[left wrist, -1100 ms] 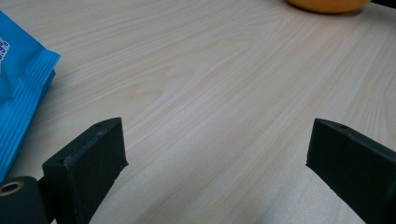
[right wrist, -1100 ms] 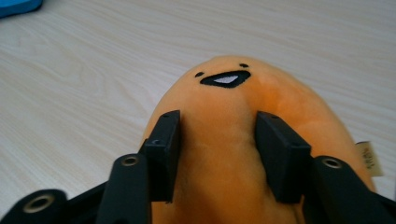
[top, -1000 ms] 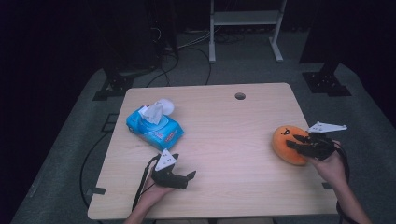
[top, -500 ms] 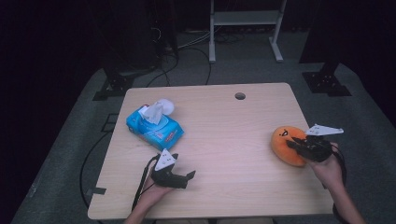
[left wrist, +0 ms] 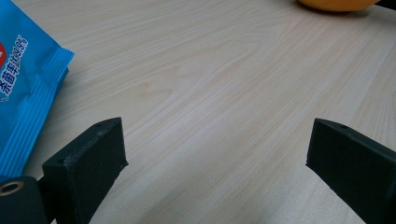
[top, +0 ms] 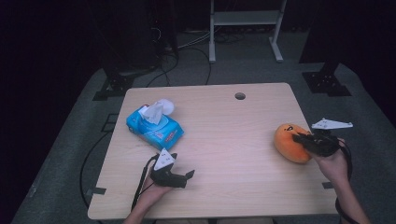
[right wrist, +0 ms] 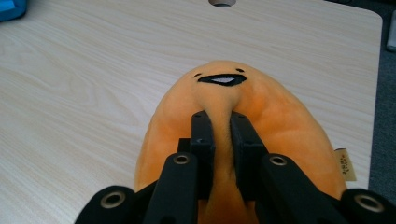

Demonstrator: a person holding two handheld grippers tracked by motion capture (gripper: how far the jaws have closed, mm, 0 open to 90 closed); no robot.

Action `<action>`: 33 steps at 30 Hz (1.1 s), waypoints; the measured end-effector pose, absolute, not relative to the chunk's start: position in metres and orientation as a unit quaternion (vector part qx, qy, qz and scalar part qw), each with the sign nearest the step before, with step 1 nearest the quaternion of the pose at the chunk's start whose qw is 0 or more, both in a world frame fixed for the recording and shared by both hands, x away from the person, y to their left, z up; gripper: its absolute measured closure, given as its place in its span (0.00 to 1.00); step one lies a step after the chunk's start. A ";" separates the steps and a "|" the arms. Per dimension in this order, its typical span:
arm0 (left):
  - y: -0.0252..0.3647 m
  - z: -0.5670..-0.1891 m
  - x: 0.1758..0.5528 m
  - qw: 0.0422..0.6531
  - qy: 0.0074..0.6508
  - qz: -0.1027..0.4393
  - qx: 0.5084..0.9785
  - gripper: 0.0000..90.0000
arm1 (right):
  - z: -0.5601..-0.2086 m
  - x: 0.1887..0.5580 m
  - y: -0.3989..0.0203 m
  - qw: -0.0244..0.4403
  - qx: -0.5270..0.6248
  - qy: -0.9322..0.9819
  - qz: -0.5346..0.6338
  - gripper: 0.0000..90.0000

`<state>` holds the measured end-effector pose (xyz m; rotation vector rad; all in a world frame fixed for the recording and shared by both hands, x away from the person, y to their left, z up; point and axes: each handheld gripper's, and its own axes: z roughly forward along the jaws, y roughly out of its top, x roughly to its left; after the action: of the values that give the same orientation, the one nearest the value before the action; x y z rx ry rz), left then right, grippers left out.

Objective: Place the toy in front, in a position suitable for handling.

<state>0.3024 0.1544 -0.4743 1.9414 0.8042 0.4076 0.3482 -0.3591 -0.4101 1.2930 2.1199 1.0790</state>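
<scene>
The pale wooden table (top: 224, 140) sits in a dark room, with cables and stand feet on the grey floor beyond its far edge. My right claw (right wrist: 219, 122) has its jaws pinched narrow on a ridge of fabric along the top of the orange plush toy (right wrist: 233, 140), whose stitched face points away from me, toward the round hole (right wrist: 221, 2) at the table's far edge; in the high view the plush toy (top: 289, 142) lies near the right edge, right under that claw (top: 302, 138). I judge the grasp to be just made and the toy not yet lifted, since it seems to rest on the wood. My left claw (top: 187, 176) rests low on the near left of the table with its jaws spread wide on nothing, bare wood between them in its own view. The blue tissue pack (top: 154, 126) lies just ahead and to the left of it. Next, I think, comes a straight lift; the pinch holds only a fold of soft fabric, so a slow rise will keep it from slipping free.
</scene>
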 end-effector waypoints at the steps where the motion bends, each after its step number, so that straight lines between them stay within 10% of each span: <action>1: 0.155 -0.474 0.303 0.480 0.331 0.167 0.795 0.04 | -0.409 0.349 -0.360 0.215 0.468 0.764 0.388 0.91; 33: 0.160 -0.471 0.303 0.488 0.340 0.167 0.786 0.04 | -0.340 0.345 -0.322 0.138 0.391 0.774 0.479 0.91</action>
<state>0.3029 0.1600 -0.4709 1.9119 0.8259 0.4061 0.3449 -0.3223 -0.3397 1.1319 2.2380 1.3864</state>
